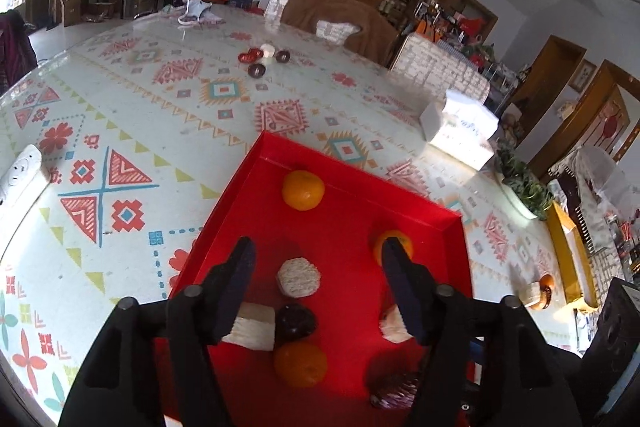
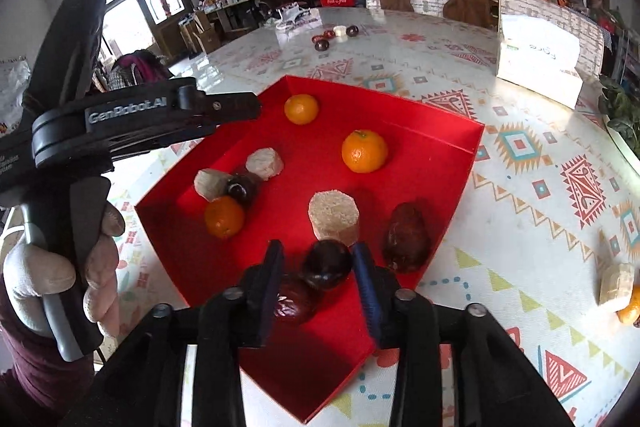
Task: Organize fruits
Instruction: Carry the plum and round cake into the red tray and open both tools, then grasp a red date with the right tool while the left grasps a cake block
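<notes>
Sitting btwn right gripper [image 2: 318, 277] fingers: dark fruit [image 2: 326, 264]

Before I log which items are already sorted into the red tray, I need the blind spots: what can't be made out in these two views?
- Left wrist view: orange and beige puck in the red tray, each partly behind a finger.
- Right wrist view: dark fruit between the right gripper fingers; contact unclear.
- Right wrist view: orange item on the table, cut off by the lens edge.
- Both views: far small items too small to identify.
</notes>
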Demonstrator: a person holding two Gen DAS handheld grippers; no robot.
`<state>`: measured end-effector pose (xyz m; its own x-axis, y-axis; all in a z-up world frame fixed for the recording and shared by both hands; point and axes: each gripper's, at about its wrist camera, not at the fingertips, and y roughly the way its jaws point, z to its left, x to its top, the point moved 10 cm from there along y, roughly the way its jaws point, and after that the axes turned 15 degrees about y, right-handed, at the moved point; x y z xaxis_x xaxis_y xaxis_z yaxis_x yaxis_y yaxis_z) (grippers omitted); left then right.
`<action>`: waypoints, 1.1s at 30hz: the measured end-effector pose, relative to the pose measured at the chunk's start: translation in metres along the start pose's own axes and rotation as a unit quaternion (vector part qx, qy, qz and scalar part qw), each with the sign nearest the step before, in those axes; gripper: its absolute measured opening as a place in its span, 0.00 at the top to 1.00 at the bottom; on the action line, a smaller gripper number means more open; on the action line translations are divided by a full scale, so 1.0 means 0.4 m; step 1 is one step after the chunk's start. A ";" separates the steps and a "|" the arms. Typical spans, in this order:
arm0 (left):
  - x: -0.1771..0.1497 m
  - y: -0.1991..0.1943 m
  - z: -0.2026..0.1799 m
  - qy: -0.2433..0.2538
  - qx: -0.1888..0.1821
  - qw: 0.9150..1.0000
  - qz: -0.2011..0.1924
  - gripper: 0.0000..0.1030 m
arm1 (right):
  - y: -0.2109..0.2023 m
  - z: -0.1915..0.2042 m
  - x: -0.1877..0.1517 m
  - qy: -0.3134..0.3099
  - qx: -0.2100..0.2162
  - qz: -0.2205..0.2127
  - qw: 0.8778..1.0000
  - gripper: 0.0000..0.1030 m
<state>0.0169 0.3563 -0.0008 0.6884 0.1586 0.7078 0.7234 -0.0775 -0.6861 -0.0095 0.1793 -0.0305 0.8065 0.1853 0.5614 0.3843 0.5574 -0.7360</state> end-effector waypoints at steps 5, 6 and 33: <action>0.018 -0.039 -0.076 0.013 -0.017 1.000 -0.015 0.34 | -0.070 -0.032 0.006 0.018 0.009 -0.023 1.000 0.57; 0.021 -0.048 -0.097 0.019 -0.022 0.999 -0.018 0.33 | -0.091 -0.048 0.006 0.024 0.009 -0.030 0.999 0.57; -0.242 0.085 -0.733 0.174 -0.154 0.969 0.081 0.23 | -0.513 -0.792 -0.123 0.269 -0.116 -0.146 0.945 0.43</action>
<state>-0.0094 0.0496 -0.0435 0.7321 -0.2185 0.6452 0.5485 -0.3726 -0.7485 0.0143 -0.2007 -0.0268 0.7393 -0.4214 0.5252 0.6629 0.3182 -0.6778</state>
